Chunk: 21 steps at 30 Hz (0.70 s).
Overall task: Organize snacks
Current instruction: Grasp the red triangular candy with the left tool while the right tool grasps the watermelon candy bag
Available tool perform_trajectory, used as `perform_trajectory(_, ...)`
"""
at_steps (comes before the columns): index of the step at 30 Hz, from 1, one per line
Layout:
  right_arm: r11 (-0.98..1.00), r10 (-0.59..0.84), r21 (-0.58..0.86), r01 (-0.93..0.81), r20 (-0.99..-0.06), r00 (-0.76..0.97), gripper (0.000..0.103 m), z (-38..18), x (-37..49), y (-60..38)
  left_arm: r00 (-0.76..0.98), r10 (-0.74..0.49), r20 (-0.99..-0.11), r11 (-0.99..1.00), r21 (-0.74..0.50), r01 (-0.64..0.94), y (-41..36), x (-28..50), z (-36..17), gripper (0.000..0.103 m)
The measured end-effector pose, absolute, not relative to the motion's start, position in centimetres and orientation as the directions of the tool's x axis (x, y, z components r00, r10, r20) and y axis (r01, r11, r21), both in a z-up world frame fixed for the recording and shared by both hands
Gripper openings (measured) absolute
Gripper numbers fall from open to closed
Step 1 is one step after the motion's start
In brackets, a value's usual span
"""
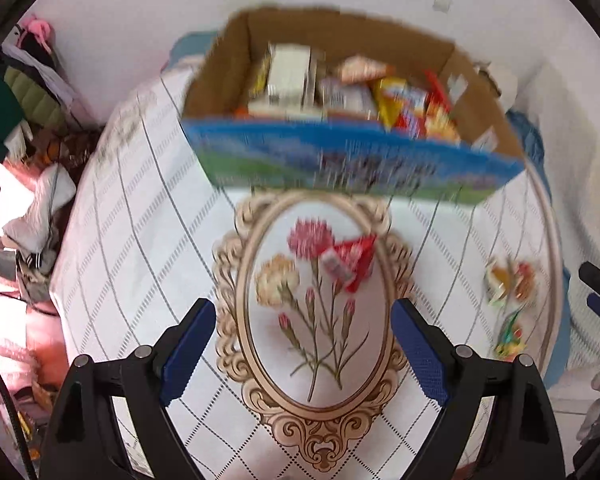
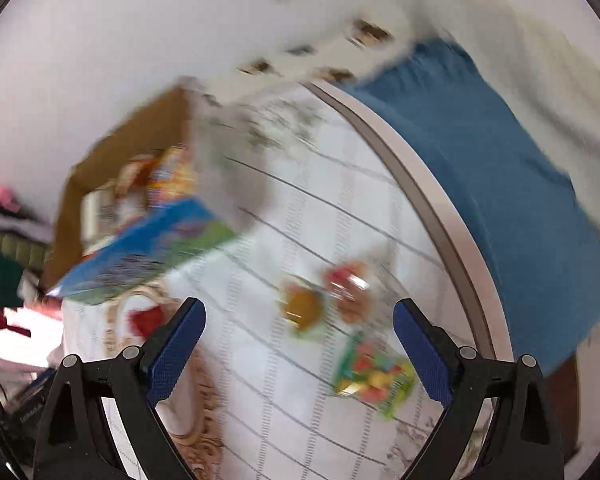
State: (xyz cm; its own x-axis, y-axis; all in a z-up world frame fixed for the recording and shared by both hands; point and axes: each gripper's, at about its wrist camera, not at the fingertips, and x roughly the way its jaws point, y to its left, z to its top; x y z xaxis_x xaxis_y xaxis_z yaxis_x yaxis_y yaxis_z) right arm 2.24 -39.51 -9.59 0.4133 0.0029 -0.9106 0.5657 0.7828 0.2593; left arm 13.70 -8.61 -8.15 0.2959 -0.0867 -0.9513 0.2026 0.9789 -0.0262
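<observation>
Looks like the pick-up stage: both the left gripper (image 1: 304,344) and right gripper (image 2: 298,344) are spread wide with nothing in them, the red snack packet (image 1: 350,264) lies on the table (image 1: 148,240) just short of the half-full cardboard box (image 1: 340,160), so next is probably closing on it.

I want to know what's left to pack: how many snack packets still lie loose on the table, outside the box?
4: red packet on the flower oval; orange-and-green packet, red-and-brown packet and multicolored candy bag near the table's right edge. Blur may hide others.
</observation>
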Motion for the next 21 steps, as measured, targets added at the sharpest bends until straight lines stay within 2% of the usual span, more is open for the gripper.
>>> perform_trajectory(4, 0.707, 0.062, 0.277, 0.651, -0.941, 0.332, 0.097, -14.5, -0.1, -42.2, 0.250, -0.060, -0.966, 0.977, -0.005, 0.215, -9.4, 13.5, -10.6, 0.090)
perform_trajectory(7, 0.732, 0.093, 0.268, 0.626, -0.950, 0.299, 0.097, -16.5, -0.9, -41.6, 0.226, -0.042, -0.973, 0.973, 0.011, 0.232, -9.9, 13.4, -11.8, 0.090)
perform_trajectory(11, 0.896, 0.054, 0.126, 0.426, -0.983, 0.177, 0.097, -19.2, -0.5, -37.7, 0.220, -0.013, -0.975, 0.963, 0.047, 0.264, -10.4, 13.2, -12.7, 0.090)
perform_trajectory(15, 0.961, -0.013, 0.011, 0.277, -0.996, 0.084, 0.097, -22.7, 0.3, -35.4, 0.204, 0.008, -0.979, 0.956, 0.067, 0.284, -10.6, 13.1, -13.7, 0.090)
perform_trajectory(17, 0.957, -0.017, 0.010, 0.290, -0.996, 0.088, 0.096, -23.7, 0.6, -35.2, 0.192, 0.014, -0.981, 0.955, 0.070, 0.289, -10.7, 13.2, -14.2, 0.090)
perform_trajectory(19, 0.942, -0.014, 0.019, 0.334, -0.995, 0.097, 0.089, -23.9, 1.0, -35.1, 0.188, 0.013, -0.982, 0.954, 0.069, 0.293, -10.6, 13.3, -14.5, 0.090)
perform_trajectory(21, 0.904, 0.033, 0.078, 0.421, -0.993, 0.112, 0.089, -23.6, 1.4, -35.3, 0.185, 0.014, -0.983, 0.955, 0.068, 0.289, -10.6, 13.7, -14.6, 0.090)
